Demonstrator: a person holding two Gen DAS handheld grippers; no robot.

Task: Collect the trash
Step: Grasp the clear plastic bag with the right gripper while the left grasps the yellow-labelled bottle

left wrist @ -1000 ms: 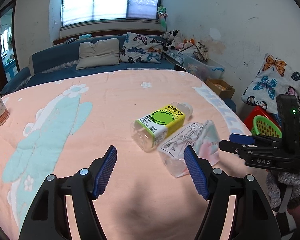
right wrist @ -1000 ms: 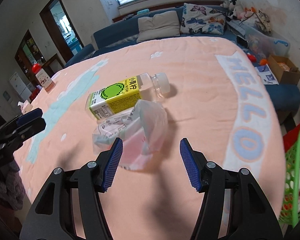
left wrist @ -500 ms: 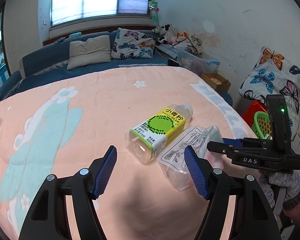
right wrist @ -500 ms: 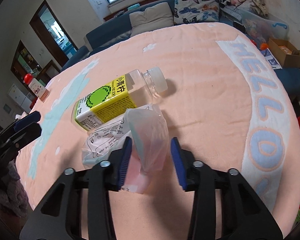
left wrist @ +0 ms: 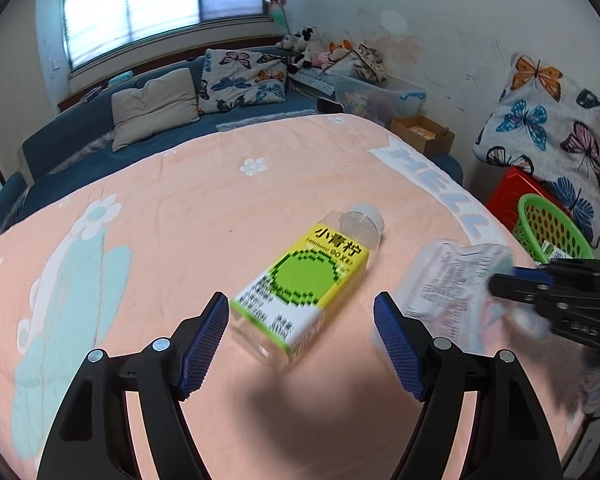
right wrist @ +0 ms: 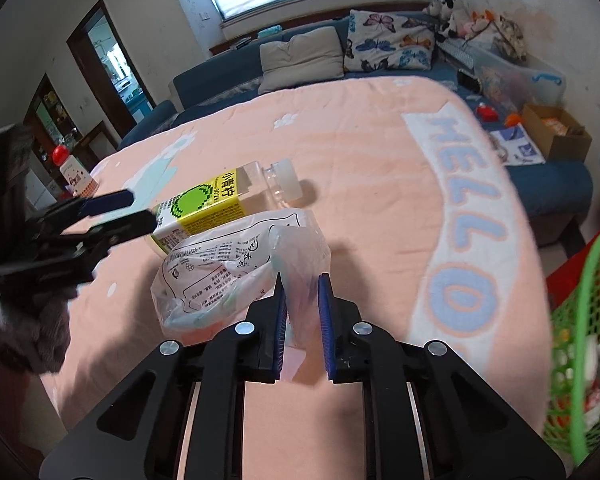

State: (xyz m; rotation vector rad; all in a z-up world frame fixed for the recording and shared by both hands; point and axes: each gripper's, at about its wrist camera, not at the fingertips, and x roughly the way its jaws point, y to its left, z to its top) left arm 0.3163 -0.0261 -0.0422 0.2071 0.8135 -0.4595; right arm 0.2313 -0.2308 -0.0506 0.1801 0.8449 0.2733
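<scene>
A clear plastic bottle with a yellow-green label lies on its side on the peach blanket; it also shows in the right wrist view. A crumpled clear plastic bag with printed text lies beside it, seen blurred in the left wrist view. My right gripper is shut on the bag's near fold and holds it a little above the blanket. My left gripper is open, its blue pads either side of the bottle's base.
A green mesh basket holding some cartons stands off the blanket's right edge, by a red bin. A red-capped bottle stands at the far left. A blue sofa with pillows lies beyond.
My right gripper moved forward and closed on the plastic bag, lifting it slightly. My left gripper moved forward and right so the bottle now sits between its open pads.
</scene>
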